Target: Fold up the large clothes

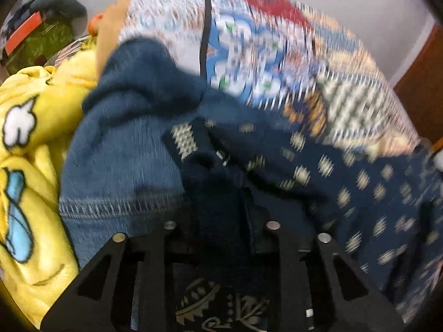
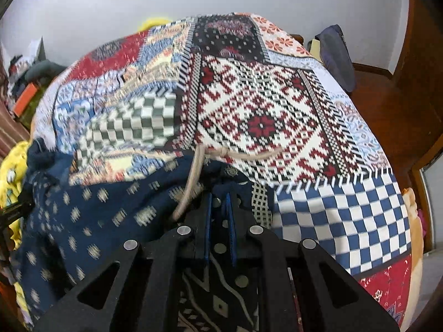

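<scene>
Navy garment [image 1: 346, 182] buries left hand-held gripper [image 1: 218, 163] fingertips; view blurred.

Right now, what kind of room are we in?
Probably a bedroom: a colourful patchwork bedspread covers a bed, a fluffy yellow cartoon blanket lies beside it, and a navy patterned garment is being folded.

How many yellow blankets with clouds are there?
1. The yellow blanket lies bunched at the bed's left side, beside the navy patterned garment. More could be hidden under the clothes.
</scene>
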### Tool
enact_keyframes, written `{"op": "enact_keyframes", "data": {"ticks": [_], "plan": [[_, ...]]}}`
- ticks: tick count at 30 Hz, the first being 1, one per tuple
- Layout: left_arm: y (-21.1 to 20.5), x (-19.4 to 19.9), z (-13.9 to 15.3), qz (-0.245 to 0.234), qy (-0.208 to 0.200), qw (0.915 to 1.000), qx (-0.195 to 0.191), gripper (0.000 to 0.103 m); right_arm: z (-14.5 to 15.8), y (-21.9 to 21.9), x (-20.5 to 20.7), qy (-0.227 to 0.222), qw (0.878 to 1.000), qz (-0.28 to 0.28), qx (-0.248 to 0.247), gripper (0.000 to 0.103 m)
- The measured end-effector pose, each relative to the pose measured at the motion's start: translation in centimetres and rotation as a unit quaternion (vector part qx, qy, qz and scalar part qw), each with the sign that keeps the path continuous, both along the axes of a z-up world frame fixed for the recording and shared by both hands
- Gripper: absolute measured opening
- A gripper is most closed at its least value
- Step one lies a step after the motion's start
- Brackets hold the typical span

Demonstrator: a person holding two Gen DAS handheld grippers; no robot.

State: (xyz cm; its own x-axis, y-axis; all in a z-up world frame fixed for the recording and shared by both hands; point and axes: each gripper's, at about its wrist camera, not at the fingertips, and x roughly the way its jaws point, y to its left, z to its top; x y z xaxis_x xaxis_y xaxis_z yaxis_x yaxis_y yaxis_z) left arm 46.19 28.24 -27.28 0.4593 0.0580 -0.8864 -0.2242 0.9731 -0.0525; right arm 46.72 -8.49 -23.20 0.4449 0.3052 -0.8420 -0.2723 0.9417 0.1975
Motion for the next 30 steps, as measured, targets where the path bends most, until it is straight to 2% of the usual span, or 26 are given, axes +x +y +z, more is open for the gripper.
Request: {"op": "enact_keyframes", "data": {"ticks": [5, 9, 13, 15, 17, 20, 22, 23, 24, 27, 30], "plan": [[-1.4, -1.8, 1.1, -0.021, -0.002, 0.9986, 0.048, 0.036, 0.9, -1.5, -1.9, 0.015, 1.0, -0.006, -0.009, 0.02], [-2.8, -3.8, 3.0, -0.036, -0.002, 0.996, 0.081, 0.038, 3.5, -2.7, -4.4, 0.015, 1.0, 0.002, -0.005, 0.025], [-3.9, -6.5, 5.9, -0.045, -0.02, 0.9958, 0.077, 0.042, 6.7, -3.1, -8.6, -0.015, 0.999, 0.021, -0.019, 0.027], [-4.8, -8.2, 7.8, -0.049, -0.029, 0.9937, 0.096, 0.047, 8.6, -2.7, -10.9, -0.039, 0.998, 0.035, -0.036, 0.028], [-5.5, -9.8, 9.4, -0.053, -0.04, 0.9922, 0.105, 0.052, 10.5, -2.4, -13.5, -0.066, 0.995, 0.046, -0.054, 0.039], [-6.5, -12.7, 11.9, -0.065, -0.063, 0.9903, 0.105, 0.062, 12.7, -2.4, -16.4, -0.097, 0.992, 0.055, -0.061, 0.056], [-7.1, -15.1, 13.4, -0.072, -0.076, 0.9896, 0.098, 0.073, 13.8, -2.6, -18.7, -0.112, 0.99, 0.057, -0.061, 0.067], [-7.2, -16.2, 13.9, -0.073, -0.079, 0.9898, 0.094, 0.083, 14.2, -2.7, -19.7, -0.116, 0.99, 0.057, -0.061, 0.072], [-7.3, -17.0, 14.1, -0.073, -0.082, 0.9899, 0.09, 0.091, 14.5, -2.9, -20.9, -0.12, 0.989, 0.055, -0.06, 0.073], [-7.5, -20.3, 14.6, -0.079, -0.091, 0.9902, 0.071, 0.093, 14.4, -3.6, -23.5, -0.114, 0.991, 0.06, -0.048, 0.075], [-7.4, -22.9, 13.6, -0.082, -0.078, 0.9918, 0.059, 0.093, 12.9, -4.1, -25.3, -0.082, 0.994, 0.063, -0.033, 0.075]]}}
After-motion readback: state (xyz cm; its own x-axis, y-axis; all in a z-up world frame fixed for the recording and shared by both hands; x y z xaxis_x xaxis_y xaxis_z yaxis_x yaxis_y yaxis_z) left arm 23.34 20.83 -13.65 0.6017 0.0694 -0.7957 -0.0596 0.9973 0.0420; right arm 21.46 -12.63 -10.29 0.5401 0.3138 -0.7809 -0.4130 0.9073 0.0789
